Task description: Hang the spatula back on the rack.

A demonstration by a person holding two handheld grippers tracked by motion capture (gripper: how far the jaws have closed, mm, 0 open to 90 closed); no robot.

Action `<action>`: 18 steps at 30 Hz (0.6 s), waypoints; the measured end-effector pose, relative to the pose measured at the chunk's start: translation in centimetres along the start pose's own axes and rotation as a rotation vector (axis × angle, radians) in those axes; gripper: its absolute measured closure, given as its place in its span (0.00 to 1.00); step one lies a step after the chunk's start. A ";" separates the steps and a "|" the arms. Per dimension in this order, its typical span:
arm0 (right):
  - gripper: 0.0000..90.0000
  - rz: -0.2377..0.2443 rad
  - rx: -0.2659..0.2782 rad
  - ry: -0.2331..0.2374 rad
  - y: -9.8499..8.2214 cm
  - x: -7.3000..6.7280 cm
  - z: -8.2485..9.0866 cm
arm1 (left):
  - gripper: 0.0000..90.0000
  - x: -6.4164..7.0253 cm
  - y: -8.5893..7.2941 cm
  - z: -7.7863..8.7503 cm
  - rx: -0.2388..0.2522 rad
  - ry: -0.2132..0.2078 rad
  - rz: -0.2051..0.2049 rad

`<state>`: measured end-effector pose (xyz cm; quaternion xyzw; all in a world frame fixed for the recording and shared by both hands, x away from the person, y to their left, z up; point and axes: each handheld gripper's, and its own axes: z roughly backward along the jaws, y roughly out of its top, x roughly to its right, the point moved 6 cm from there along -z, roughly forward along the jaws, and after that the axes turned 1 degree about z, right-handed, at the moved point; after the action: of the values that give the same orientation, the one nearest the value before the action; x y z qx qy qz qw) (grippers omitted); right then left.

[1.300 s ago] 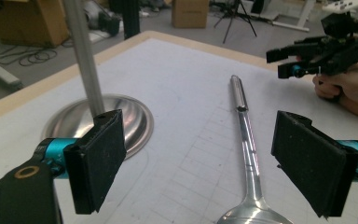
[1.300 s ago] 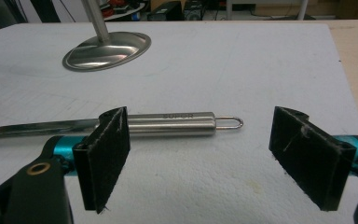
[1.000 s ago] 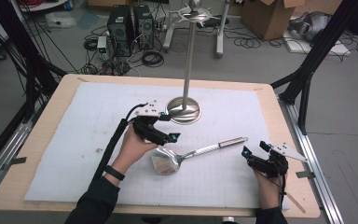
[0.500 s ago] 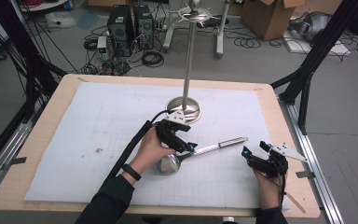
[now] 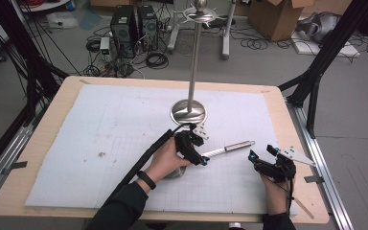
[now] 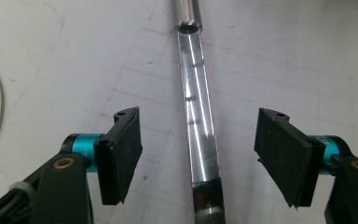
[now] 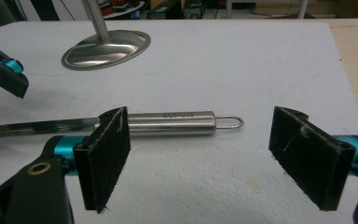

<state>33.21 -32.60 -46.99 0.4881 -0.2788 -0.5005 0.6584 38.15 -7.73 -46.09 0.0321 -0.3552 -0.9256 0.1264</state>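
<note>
A steel ladle lies on the white mat (image 5: 100, 129), its round handle (image 5: 235, 146) pointing right. My left gripper (image 5: 197, 152) is open, just above the ladle's flat shaft (image 6: 198, 121), one jaw on each side without touching it. The hand hides most of the ladle's bowl. My right gripper (image 5: 261, 154) rests open near the front right of the mat. In the right gripper view, the handle (image 7: 177, 123) with its wire loop lies a short way beyond that gripper (image 7: 200, 154), with nothing between the jaws.
A steel stand rises from a round base (image 5: 188, 112) just behind the left hand, and its pole (image 5: 195, 57) carries hooks at the top. The base (image 7: 106, 49) sits far left in the right gripper view. Bare mat stretches left of the hand. The wooden table edge (image 5: 292, 124) runs along the right.
The left gripper has moved from beside the stand's base toward the front and right, and now sits over the ladle's shaft. The right gripper has stayed where it was.
</note>
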 end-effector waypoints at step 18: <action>0.23 -0.005 -0.009 0.005 0.0 0.0 0.0 | 0.55 0.2 -0.5 -1.2 -0.171 0.039 0.022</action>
<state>33.23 -32.58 -47.05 0.4868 -0.2738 -0.5021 0.6602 38.04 -8.20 -47.31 0.0353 -0.2726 -0.9504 0.1456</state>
